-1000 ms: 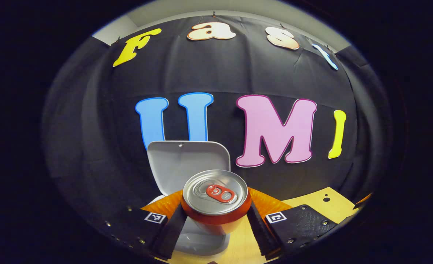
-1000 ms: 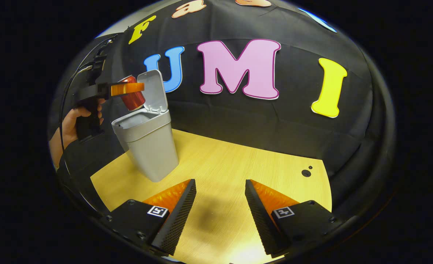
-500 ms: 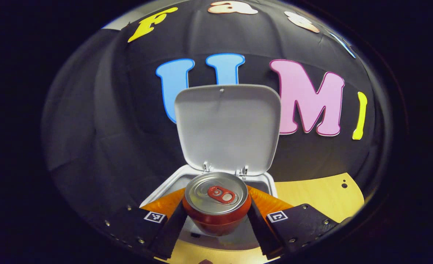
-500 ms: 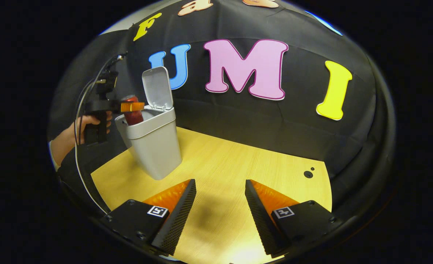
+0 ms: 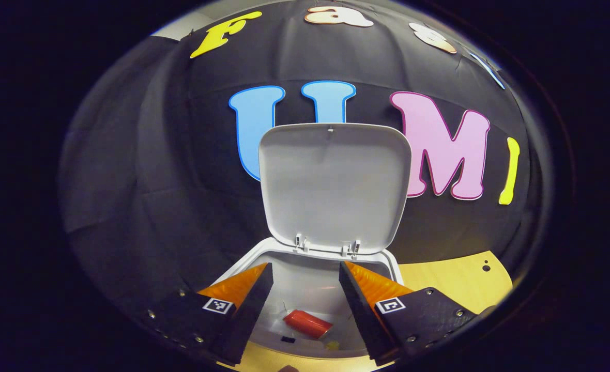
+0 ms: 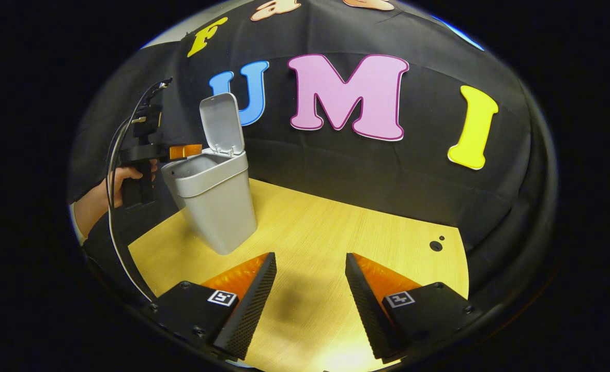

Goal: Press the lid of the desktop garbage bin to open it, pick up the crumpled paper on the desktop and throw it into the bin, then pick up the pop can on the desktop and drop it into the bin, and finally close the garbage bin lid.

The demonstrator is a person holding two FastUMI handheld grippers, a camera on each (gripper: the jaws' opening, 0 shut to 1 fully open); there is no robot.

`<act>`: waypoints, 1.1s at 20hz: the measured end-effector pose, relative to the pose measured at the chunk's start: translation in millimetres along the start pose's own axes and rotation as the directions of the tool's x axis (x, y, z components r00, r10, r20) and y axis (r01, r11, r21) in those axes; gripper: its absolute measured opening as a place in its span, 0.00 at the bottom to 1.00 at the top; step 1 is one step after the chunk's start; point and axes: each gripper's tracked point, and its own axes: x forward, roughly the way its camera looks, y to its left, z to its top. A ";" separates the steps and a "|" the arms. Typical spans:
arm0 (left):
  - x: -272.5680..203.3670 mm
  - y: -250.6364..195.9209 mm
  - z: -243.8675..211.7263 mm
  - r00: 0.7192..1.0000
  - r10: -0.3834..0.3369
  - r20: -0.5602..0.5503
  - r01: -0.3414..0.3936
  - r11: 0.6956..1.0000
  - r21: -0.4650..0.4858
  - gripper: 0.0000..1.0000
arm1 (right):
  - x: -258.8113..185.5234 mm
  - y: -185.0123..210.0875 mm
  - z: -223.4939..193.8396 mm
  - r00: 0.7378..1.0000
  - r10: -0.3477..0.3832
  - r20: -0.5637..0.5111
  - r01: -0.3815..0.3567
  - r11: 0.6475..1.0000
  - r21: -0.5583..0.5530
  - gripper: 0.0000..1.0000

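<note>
legible text: none | left gripper (image 5: 305, 302) – square coded markers on both finger mounts, no readable characters | right gripper (image 6: 307, 305) – same kind of markers | pop can (image 5: 307, 324) – label unreadable, too small

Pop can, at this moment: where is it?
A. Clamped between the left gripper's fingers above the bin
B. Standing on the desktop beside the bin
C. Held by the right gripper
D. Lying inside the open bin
D: in the left gripper view the pop can lies on its side at the bottom of the garbage bin, below the open left gripper, with the lid raised.
</note>
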 end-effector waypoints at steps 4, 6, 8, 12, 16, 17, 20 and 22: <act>-0.2 -5.3 11.5 0.999 -0.019 0.034 0.018 1.000 0.010 0.85 | 1.9 -2.1 -0.8 1.000 -0.004 0.000 0.004 1.000 0.001 0.88; -0.9 -8.3 24.1 0.998 -0.027 0.063 0.027 1.000 0.006 0.85 | 1.3 -4.5 -0.2 1.000 -0.007 0.001 0.007 1.000 0.004 0.88; -4.4 -18.0 39.0 0.995 -0.066 0.077 0.068 0.997 -0.020 0.85 | 2.1 -5.9 1.4 1.000 -0.009 0.005 0.009 1.000 0.008 0.88; -8.1 -26.2 86.0 0.984 -0.118 0.137 0.125 0.991 -0.041 0.84 | 2.1 -8.9 4.4 1.000 -0.013 0.024 0.013 1.000 0.020 0.88; -11.2 -21.2 128.6 0.970 -0.127 0.205 0.124 0.992 0.030 0.84 | 6.9 -8.5 -0.5 1.000 -0.001 0.024 0.000 0.999 0.045 0.88; -10.0 -21.7 138.5 0.967 -0.133 0.219 0.123 0.991 0.056 0.84 | 7.3 -7.2 -0.7 1.000 0.004 0.023 -0.005 0.999 0.045 0.88; -4.4 -24.7 164.5 0.957 -0.145 0.252 0.128 0.988 0.082 0.35 | 6.6 -8.8 0.3 1.000 0.007 0.027 -0.008 0.999 0.038 0.88; 1.3 -30.4 178.2 0.948 -0.194 0.253 0.189 0.981 0.044 0.09 | 6.7 -9.4 0.9 0.999 0.008 0.031 -0.010 0.999 0.046 0.88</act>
